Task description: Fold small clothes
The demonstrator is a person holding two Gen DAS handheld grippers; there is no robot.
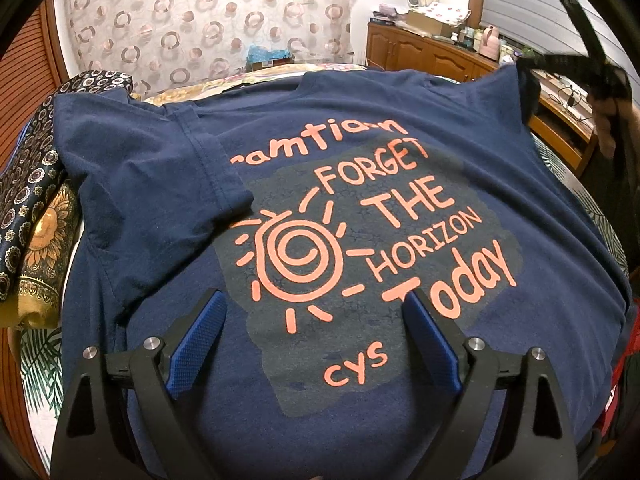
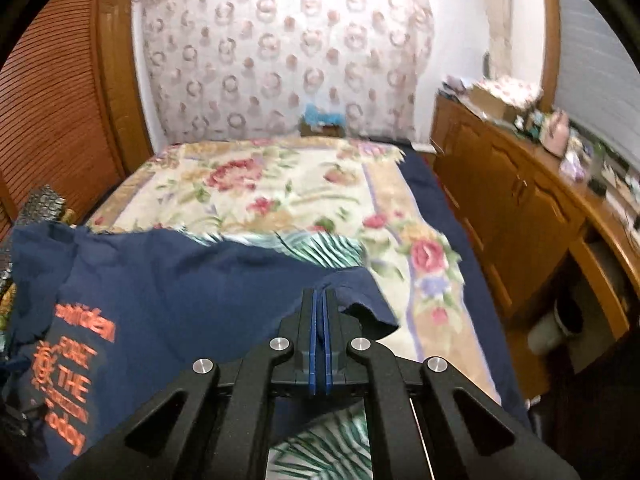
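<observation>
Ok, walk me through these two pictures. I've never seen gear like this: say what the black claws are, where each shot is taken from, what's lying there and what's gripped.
There is no robot here. A person holds a two-finger gripper in each hand, and a wide-angle camera on each one looks forward along its fingers. One picture is from the left gripper: its blue-padded jaws stand open over a navy T-shirt with orange print, spread on a floral bedspread. One sleeve is already folded in. The other picture is from the right gripper: its jaws are shut on the other sleeve, pinching the cloth. The left one holds nothing.
</observation>
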